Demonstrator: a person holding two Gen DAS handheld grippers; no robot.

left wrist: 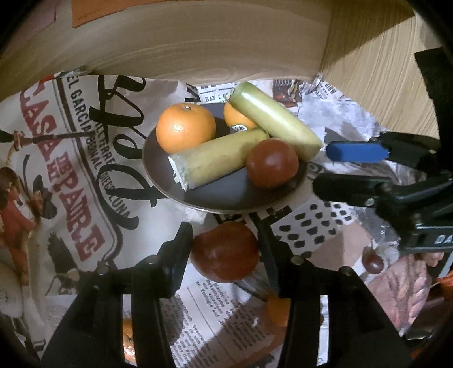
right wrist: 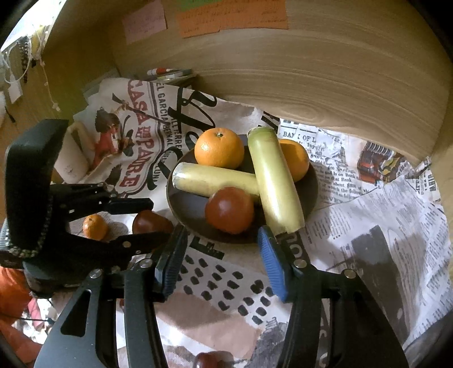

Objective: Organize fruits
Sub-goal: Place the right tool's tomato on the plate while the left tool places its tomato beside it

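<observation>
A dark plate [left wrist: 220,198] [right wrist: 187,209] holds two oranges [left wrist: 185,128] [right wrist: 219,147], two pale yellow-green cylinders [left wrist: 218,158] [right wrist: 276,181] and a red fruit [left wrist: 271,162] [right wrist: 229,209]. My left gripper [left wrist: 225,252] is closed around a second red fruit [left wrist: 225,252] just in front of the plate; the same gripper shows in the right wrist view [right wrist: 153,219] with that fruit [right wrist: 151,222] between its fingers. My right gripper [right wrist: 223,260] is open and empty, just short of the plate's near rim; it also shows in the left wrist view [left wrist: 328,167].
Printed newspaper sheets [right wrist: 368,215] cover the surface. A small orange [right wrist: 94,226] and a dark grape-like fruit [left wrist: 373,263] lie loose on the paper. A curved wooden wall [right wrist: 311,70] stands right behind the plate. Sticky notes [right wrist: 232,17] hang on it.
</observation>
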